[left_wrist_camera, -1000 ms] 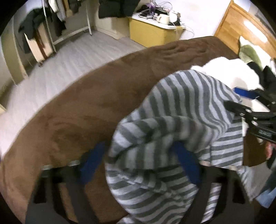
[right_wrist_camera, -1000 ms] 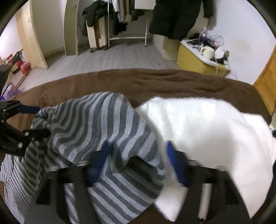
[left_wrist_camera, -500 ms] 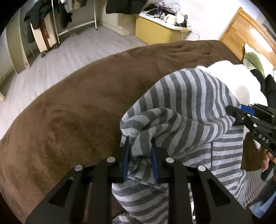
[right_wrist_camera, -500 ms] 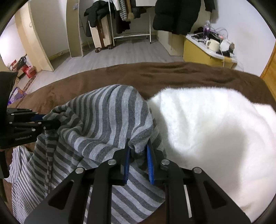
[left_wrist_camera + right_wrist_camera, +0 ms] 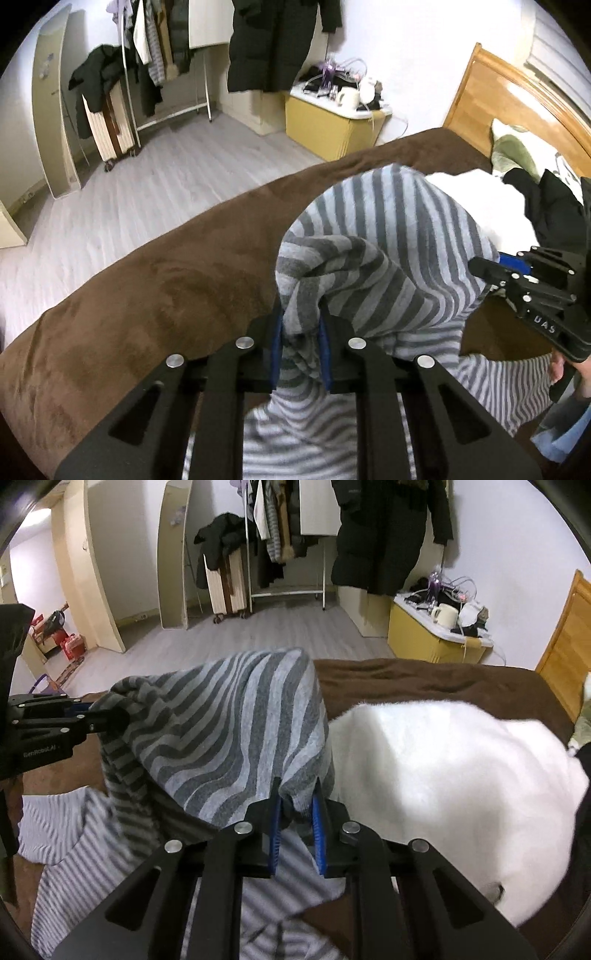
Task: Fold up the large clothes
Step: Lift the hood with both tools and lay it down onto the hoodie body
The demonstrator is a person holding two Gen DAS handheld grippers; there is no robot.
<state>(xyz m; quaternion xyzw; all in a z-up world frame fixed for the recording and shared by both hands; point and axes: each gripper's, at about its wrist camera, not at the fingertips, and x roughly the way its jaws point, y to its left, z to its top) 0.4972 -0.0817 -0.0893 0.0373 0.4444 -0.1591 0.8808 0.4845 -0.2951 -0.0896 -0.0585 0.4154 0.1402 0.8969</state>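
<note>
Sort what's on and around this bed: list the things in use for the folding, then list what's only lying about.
In use:
striped garment
left gripper, clamped on its fabric
right gripper, clamped on its fabric
brown bedspread

Lying about:
white fluffy blanket
black garment
mug on yellow cabinet

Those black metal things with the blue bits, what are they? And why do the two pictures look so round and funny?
No robot here: a person holds a grabbing tool in each hand. Each tool has a small camera with a wide round lens looking along its two fingers, which bends the picture. One picture comes from the left tool, the other from the right tool. The blue bits are the soft pads. The left tool's jaws are closing on a bunch of the grey striped top, and the right tool is shut on another part of it. In each picture you can see the other tool at the side. The top is lifted over a bed with a brown blanket, and beside it lies something white and fluffy.
</note>
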